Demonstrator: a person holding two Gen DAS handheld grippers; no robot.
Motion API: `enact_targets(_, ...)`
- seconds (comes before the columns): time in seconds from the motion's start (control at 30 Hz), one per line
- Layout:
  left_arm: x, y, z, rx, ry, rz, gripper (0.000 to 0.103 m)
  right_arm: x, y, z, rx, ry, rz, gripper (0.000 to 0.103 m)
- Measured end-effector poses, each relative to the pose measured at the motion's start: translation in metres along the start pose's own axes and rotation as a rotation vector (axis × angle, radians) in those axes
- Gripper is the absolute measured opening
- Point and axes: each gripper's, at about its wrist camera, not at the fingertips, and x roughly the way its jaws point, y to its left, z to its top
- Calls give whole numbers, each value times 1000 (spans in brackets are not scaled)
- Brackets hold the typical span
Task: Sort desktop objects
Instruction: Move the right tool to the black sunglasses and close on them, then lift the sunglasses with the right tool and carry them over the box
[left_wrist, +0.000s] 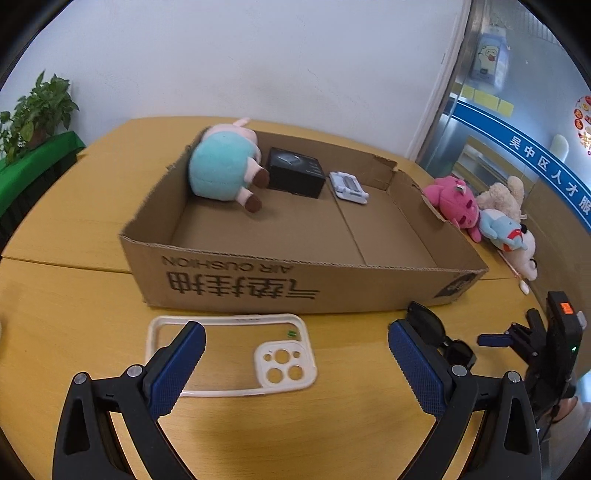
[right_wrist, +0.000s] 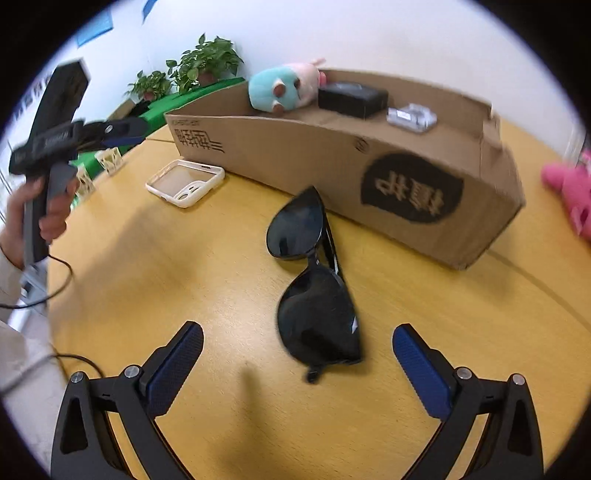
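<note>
So right in front of the right gripper (right_wrist: 297, 365), pretty much between its spread-apart fingers, are the black sunglasses (right_wrist: 314, 280), folded, lying flat on the yellow wooden table (right_wrist: 184, 280) with one lens nearly at the fingertips. Looks like the gripper is lined up to close on that near lens, jaws wide so they clear the frame. The left gripper (left_wrist: 295, 365) is also wide open and holding nothing, parked over the clear phone case (left_wrist: 231, 354), which sits camera-cutout up just ahead of its left finger, so I'd guess each hand is set to grab its own item. Just past both things is the cardboard box (left_wrist: 295, 280), low-walled and open on top, which makes it an easy drop target. Inside at the far end are a pig plush (left_wrist: 225, 166), a black box (left_wrist: 295, 175) and a small white gadget (left_wrist: 349, 186). Beyond the box on the right, a pile of plush toys (left_wrist: 480, 210) is on the table, not sorted yet.
</note>
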Motion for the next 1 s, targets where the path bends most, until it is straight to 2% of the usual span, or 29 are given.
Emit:
enact_targets(0.1,12,-12,-2,-7,50,-81,97,15,7,0,-17,35,-70,100)
enact_targets(0.17,17,-19,-4,-5,63,-113,97,24,10,0,-9,43,-81,90)
enact_targets(0.23,24,-25,-4,-12,84,-147,97,28,17,1,-9,32,-108,71)
enact_targets(0.27,29,-29,-5,-18,96,-171,97,28,17,0,-14,37,-116,69)
enact_targets(0.33,38,-37,-7,-27,123,-199,96,28,22,-1,-10,31,-120,57)
enact_targets(0.37,45,-42,-7,-34,142,-217,93,29,25,0,-3,34,-129,54)
enact_targets(0.53,70,-64,-11,-72,214,-313,86,32,41,0,64,39,-154,52)
enact_targets(0.67,91,-80,-20,-86,298,-351,69,30,47,0,168,10,-123,52)
enact_targets(0.77,104,-84,-27,-136,355,-375,59,30,48,2,219,-4,-101,52)
enact_targets(0.83,109,-86,-31,-154,379,-370,55,29,48,4,246,-6,-79,52)
enact_targets(0.87,110,-87,-34,-160,387,-374,49,28,48,4,261,-6,-64,52)
enact_targets(0.93,113,-90,-37,-168,404,-401,43,29,51,6,269,-5,-47,52)
enact_targets(1.0,114,-91,-41,-187,409,-431,31,30,58,7,263,-2,-46,52)
